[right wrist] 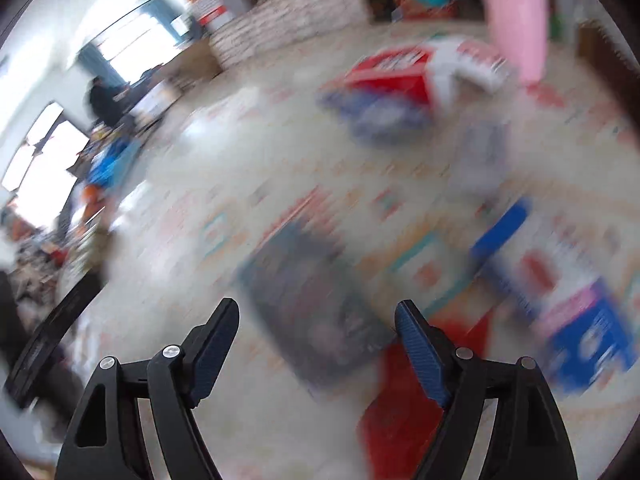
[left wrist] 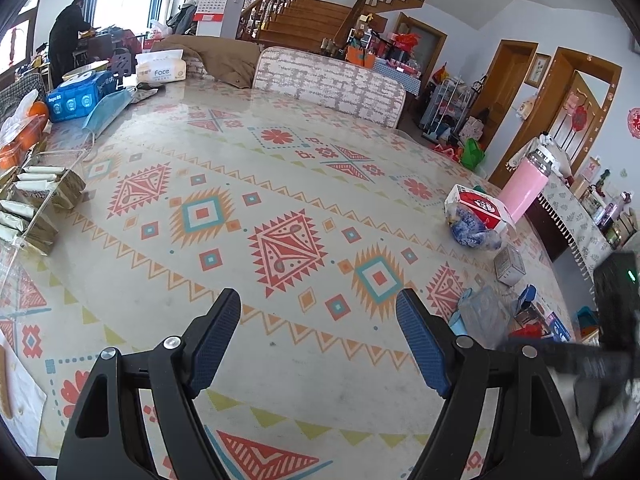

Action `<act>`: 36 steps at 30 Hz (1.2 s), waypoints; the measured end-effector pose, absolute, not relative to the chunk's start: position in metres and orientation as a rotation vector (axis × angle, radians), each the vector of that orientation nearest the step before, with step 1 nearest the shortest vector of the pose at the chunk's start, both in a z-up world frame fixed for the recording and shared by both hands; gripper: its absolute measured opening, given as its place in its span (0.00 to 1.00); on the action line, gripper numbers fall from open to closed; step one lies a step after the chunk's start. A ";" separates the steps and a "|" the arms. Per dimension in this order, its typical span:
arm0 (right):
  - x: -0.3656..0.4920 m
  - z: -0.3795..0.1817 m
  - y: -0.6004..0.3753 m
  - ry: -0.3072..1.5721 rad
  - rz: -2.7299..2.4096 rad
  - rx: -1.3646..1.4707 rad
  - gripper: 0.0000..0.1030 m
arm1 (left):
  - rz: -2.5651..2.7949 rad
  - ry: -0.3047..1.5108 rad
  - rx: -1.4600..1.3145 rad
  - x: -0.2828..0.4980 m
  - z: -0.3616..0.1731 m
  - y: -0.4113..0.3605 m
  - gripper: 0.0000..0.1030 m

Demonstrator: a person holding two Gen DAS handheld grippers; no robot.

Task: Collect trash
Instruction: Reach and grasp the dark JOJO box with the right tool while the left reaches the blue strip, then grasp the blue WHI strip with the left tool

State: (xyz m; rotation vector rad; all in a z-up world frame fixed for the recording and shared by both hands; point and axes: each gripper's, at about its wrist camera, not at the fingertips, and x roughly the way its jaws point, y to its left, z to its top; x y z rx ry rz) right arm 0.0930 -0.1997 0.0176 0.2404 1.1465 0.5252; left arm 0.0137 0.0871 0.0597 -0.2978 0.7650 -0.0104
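Over the patterned tablecloth (left wrist: 280, 184) my left gripper (left wrist: 318, 304) stands open with nothing between its fingers. Trash lies to its right: a red and white box (left wrist: 482, 206), a crumpled blue and white bag (left wrist: 472, 234), a small grey box (left wrist: 509, 266) and a clear wrapper (left wrist: 482, 314). The right wrist view is blurred. My right gripper (right wrist: 317, 302) is open above a dark grey wrapper (right wrist: 312, 280), its pads apart from it. A red wrapper (right wrist: 400, 400) lies under the right finger. The red and white box (right wrist: 396, 76) and a blue packet (right wrist: 588, 336) lie beyond.
A pink bottle (left wrist: 524, 188) stands at the table's right edge. At the left are a clear tray of packets (left wrist: 36, 200), a blue box (left wrist: 80, 96), a face mask (left wrist: 108, 110) and a tissue pack (left wrist: 160, 66). A chair (left wrist: 328, 84) stands at the far side. A person (left wrist: 66, 40) stands far back.
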 end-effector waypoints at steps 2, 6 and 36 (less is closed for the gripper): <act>0.074 0.021 -0.189 1.153 0.571 0.182 0.82 | -0.011 0.766 -0.290 0.014 0.059 0.086 0.77; 0.057 0.030 -0.165 1.070 0.447 -0.018 0.83 | -0.009 0.767 -0.259 0.013 0.058 0.080 0.77; -0.051 0.028 -0.238 0.843 0.370 0.256 0.57 | -0.074 0.771 -0.007 0.015 0.046 0.018 0.77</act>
